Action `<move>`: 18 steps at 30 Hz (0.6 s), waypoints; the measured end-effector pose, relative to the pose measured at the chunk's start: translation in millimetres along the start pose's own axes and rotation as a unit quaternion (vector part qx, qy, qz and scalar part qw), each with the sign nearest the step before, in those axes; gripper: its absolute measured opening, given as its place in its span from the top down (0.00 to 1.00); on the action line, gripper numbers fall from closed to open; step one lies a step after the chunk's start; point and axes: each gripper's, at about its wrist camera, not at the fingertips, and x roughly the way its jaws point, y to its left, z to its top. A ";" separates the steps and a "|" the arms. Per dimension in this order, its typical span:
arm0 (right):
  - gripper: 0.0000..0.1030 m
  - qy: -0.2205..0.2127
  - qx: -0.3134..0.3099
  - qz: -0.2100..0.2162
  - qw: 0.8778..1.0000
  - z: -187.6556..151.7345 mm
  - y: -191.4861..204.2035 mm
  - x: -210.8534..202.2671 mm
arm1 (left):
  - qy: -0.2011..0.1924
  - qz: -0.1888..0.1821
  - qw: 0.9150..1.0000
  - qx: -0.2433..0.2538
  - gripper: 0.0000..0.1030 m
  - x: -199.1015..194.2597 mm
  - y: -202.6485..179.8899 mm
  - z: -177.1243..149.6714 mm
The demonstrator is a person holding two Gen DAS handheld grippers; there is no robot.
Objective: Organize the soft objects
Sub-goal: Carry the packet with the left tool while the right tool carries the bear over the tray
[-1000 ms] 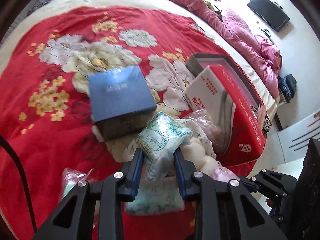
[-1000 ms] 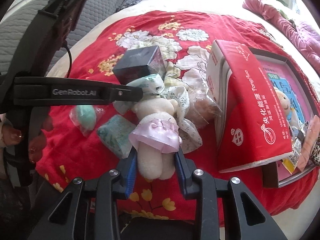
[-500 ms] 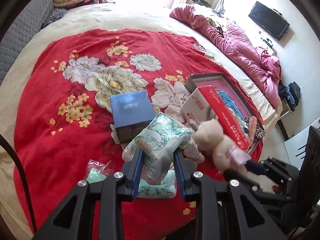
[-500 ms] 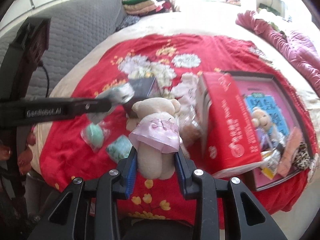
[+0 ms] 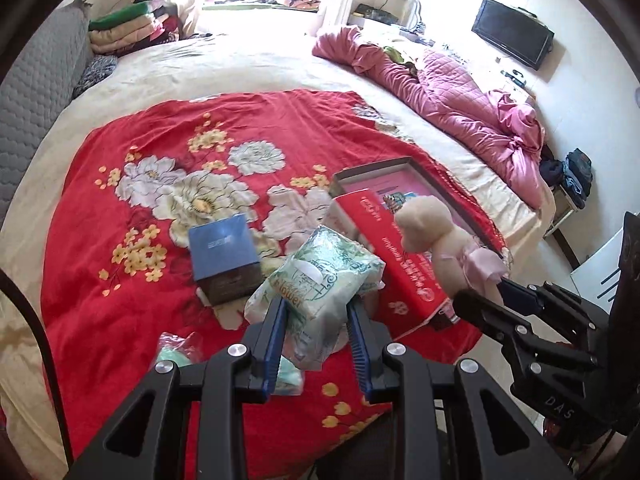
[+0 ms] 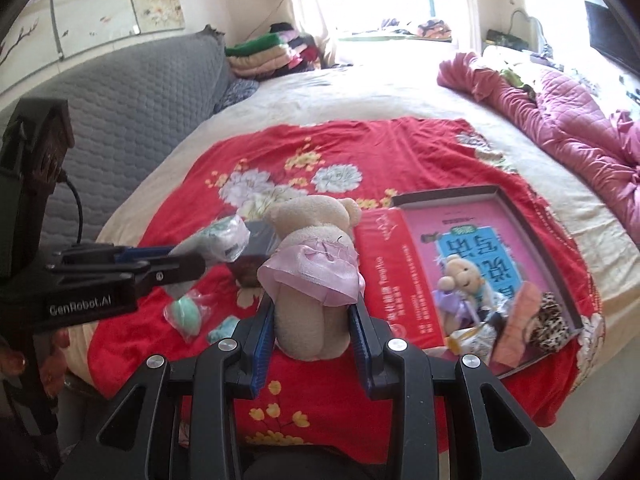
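Above the red blanket (image 5: pixel 132 312) we hold two soft items off the bed (image 5: pixel 248 68). Our left gripper (image 5: pixel 316 320) has its jaws clamped on a tissue pack (image 5: pixel 320 280), green-and-white, tilted up and away from the fingers; in the right view the same pack (image 6: pixel 224 236) shows at the tip of the left gripper (image 6: pixel 188 260). Our right gripper (image 6: pixel 312 320) has its jaws closed on a teddy (image 6: pixel 312 264) by its lower body, with the pink skirt (image 6: pixel 308 272) just above the blue pads (image 6: pixel 262 344). In the left view the teddy (image 5: pixel 436 244) hangs over the red box (image 5: pixel 392 264).

Below the pack, a blue box (image 5: pixel 224 252) rests on the blanket. Near the front edge lie a bagged green ball (image 6: pixel 186 312) and a small teal pack (image 6: pixel 224 328), apart from each other.

The red box stands on edge against a tray (image 6: pixel 496 196) with a pink printed base. The tray holds a small doll (image 6: pixel 460 280), a peach cloth (image 6: pixel 520 308) and a leopard-print piece (image 6: pixel 554 316), crowded at its near end.

Beyond the blanket, a pink quilt (image 5: pixel 452 96) lies bunched along the bed's right side. Folded clothes (image 6: pixel 272 56) are stacked by the window, next to a grey headboard (image 6: pixel 132 100). A screen (image 5: pixel 512 38) stands against the far wall.
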 end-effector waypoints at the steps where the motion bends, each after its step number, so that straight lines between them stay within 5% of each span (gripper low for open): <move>1: 0.66 -0.004 0.001 -0.002 1.000 1.3 -2.5 -4.9 | -0.001 0.001 1.000 0.001 0.70 -1.0 -3.2 0.7; 18: 0.66 -0.051 0.022 -0.030 0.998 11.6 -29.8 -53.3 | -0.022 0.002 1.000 0.010 0.70 -18.8 -55.0 16.3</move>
